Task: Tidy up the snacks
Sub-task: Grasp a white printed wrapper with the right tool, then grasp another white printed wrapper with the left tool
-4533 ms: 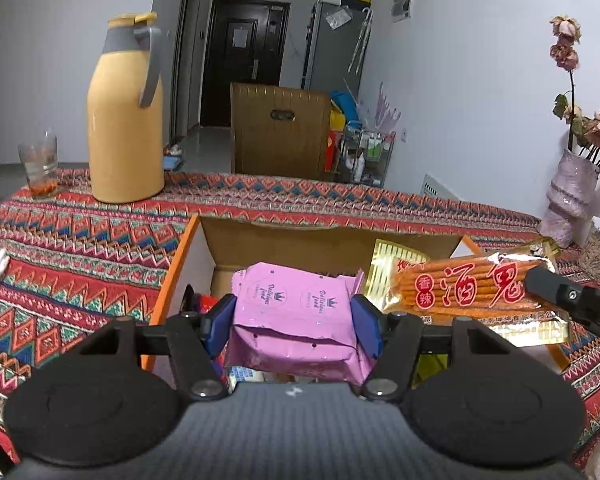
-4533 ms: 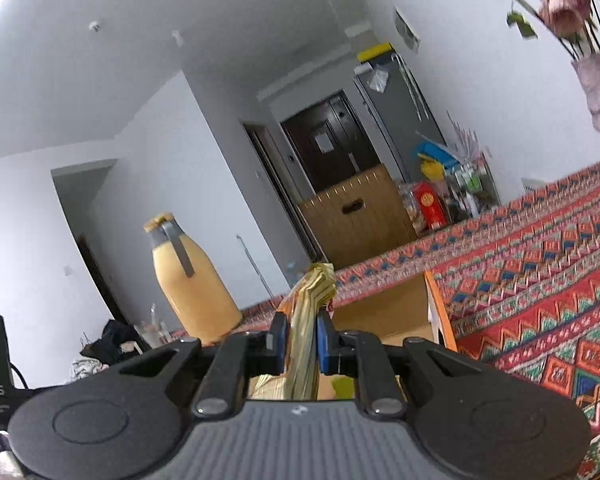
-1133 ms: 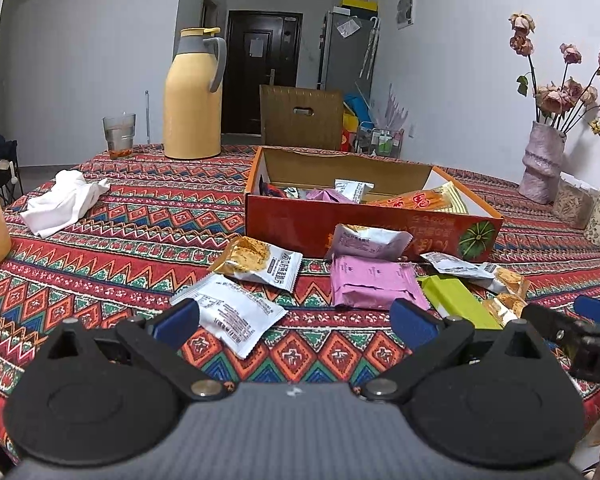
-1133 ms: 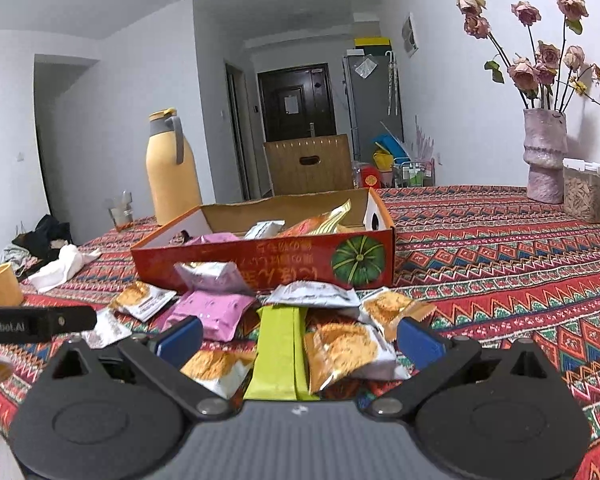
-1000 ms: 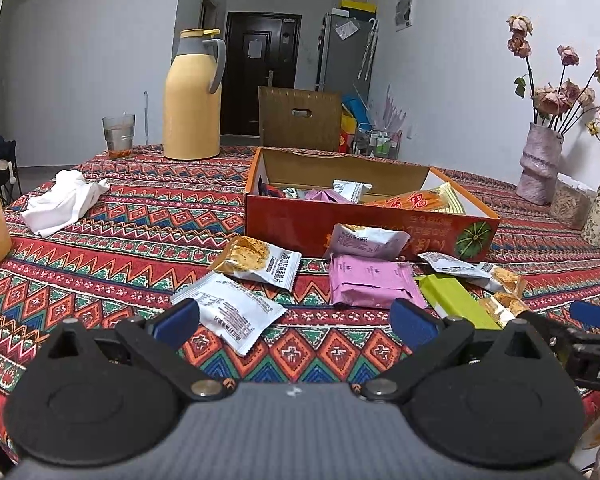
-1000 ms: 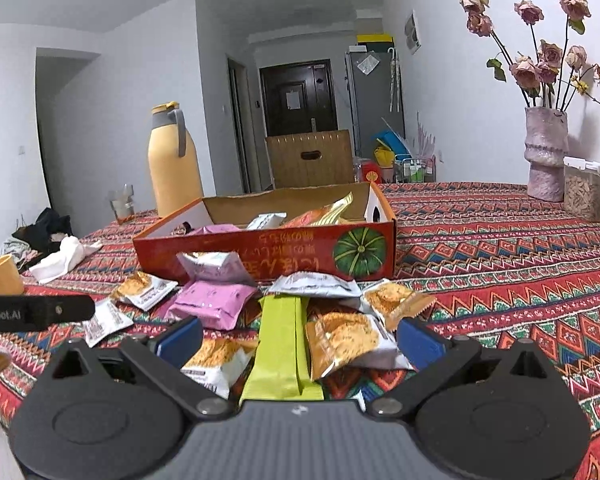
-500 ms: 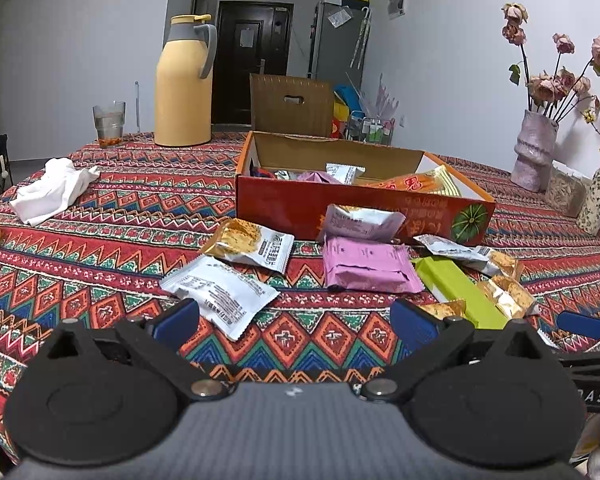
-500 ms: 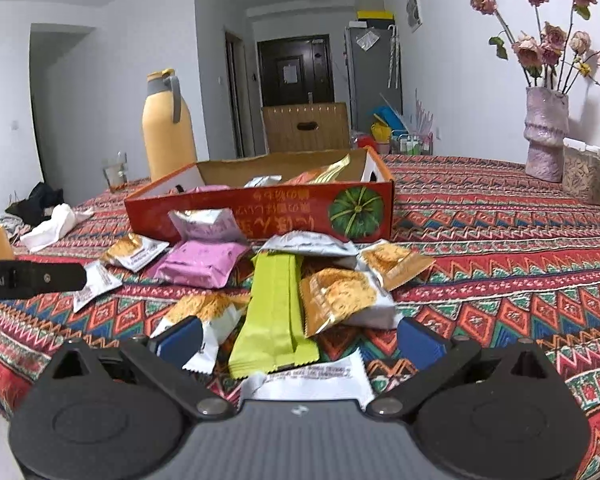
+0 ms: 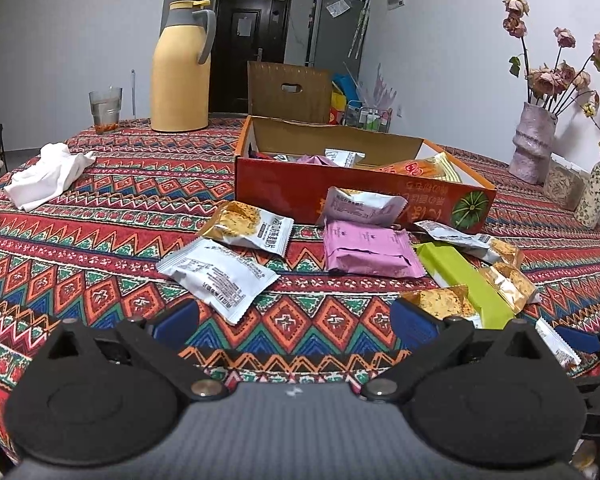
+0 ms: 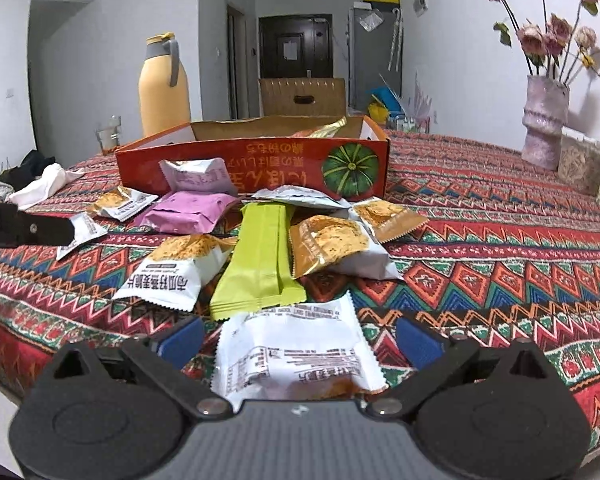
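Lowered since earlier, the right gripper (image 10: 296,338), jaws wide apart, is being brought around a flat white crinkly foil snack packet (image 10: 296,354); light and slippery, it is best pinched mid-body. The left gripper (image 9: 294,322) is being held spread, empty.

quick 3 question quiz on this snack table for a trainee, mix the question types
1. True or false: the right gripper is shut on the white packet.
2. Which lies nearest the left gripper? A) white packet B) pink packet C) cloth
3. Fill in: the green packet lies ____ the box.

Key: 1 false, its jaws are wide open around the packet. 2 A. 3 outside, on the table in front of it.
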A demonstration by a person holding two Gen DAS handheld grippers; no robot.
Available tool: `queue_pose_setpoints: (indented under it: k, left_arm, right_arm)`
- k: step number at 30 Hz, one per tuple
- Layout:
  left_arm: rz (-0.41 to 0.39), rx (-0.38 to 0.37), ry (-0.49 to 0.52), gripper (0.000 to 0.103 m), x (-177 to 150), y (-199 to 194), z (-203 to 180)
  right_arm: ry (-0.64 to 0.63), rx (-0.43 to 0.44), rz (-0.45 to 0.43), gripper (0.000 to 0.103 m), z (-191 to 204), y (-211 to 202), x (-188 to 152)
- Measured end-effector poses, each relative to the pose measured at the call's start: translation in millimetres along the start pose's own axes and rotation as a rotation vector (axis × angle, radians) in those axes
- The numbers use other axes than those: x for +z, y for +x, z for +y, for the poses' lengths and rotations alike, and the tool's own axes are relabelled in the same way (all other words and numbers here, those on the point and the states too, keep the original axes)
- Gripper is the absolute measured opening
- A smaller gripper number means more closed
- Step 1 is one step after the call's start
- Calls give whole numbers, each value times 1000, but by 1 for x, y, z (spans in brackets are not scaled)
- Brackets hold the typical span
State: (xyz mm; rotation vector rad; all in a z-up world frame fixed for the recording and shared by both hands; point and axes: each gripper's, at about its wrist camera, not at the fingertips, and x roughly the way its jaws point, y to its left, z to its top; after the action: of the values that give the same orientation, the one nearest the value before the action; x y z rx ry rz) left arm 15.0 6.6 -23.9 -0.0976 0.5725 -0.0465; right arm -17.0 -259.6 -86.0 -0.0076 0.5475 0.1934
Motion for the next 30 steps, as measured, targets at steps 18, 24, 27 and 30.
queue_pose_setpoints:
  k: [18, 24, 27, 30]
  left_arm:
    - [4, 4, -6, 103, 0, -1, 1]
    - [1, 10, 1, 103, 7, 2, 3]
    - [-3, 21, 14, 103, 13, 6, 5]
    - [-4, 43, 51, 103, 21, 13, 9]
  right_arm:
    - [7, 64, -46, 42, -5, -15, -1]
    - [36, 74, -89, 42, -13, -23, 5]
    - [55, 72, -112, 42, -18, -25, 9]
    - [68, 62, -135, 42, -23, -26, 15]
